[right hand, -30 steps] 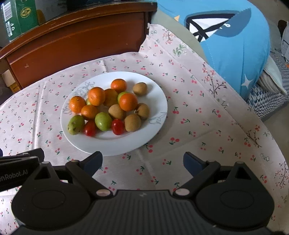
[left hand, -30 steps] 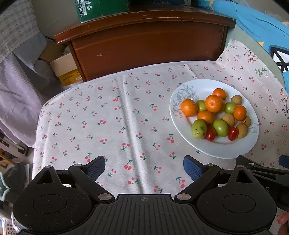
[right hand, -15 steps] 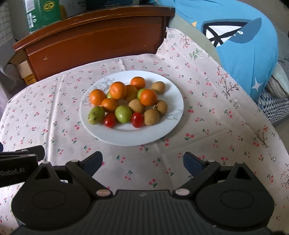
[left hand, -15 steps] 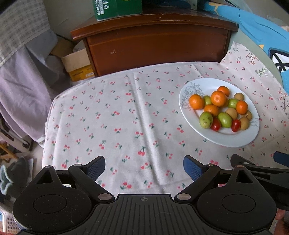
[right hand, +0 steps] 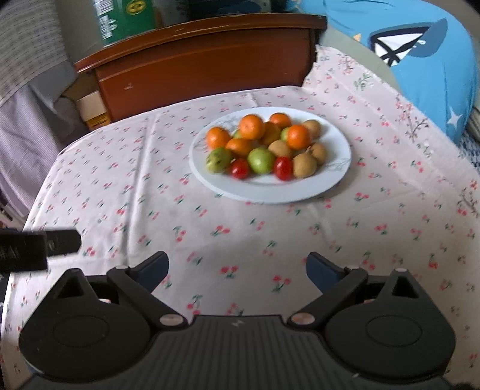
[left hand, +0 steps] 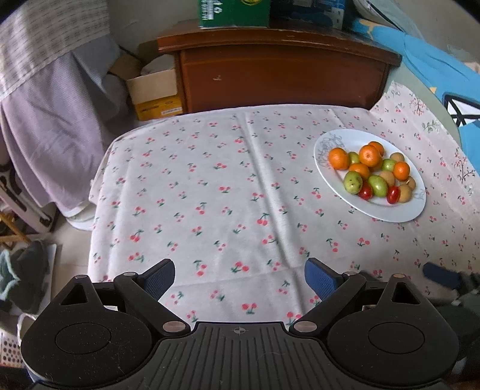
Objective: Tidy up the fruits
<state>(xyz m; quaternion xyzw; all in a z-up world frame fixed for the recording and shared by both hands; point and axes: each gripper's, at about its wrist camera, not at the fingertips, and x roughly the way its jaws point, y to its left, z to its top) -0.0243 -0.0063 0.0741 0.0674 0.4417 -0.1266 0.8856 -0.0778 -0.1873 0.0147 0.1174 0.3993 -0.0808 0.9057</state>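
Observation:
A white plate (left hand: 393, 213) (right hand: 270, 192) rests on the cherry-print tablecloth (left hand: 210, 195) (right hand: 240, 234), heaped with several oranges (left hand: 339, 158) (right hand: 251, 127), green fruits (left hand: 352, 181) (right hand: 260, 160), red tomatoes (left hand: 393, 194) (right hand: 283, 168) and brown kiwis (left hand: 387, 177) (right hand: 304, 165). My left gripper (left hand: 239, 277) hovers open over bare cloth, well left of and nearer than the plate. My right gripper (right hand: 237, 270) is open too, empty, in front of the plate. The tip of the right gripper shows at the left wrist view's right edge, and the left gripper's side at the right wrist view's left edge.
Behind the table stands a brown wooden cabinet (left hand: 279, 78) (right hand: 204, 66) with a green box (left hand: 234, 12) (right hand: 126, 18) on top. A blue cushion (right hand: 420, 51) lies at the right. A cardboard box (left hand: 153, 93) and grey-purple cloth (left hand: 51, 120) sit off the table's left edge.
Both grippers have pulled back and up from the plate, so the plate looks smaller and farther away. Both stayed open and empty. The fruits have not moved.

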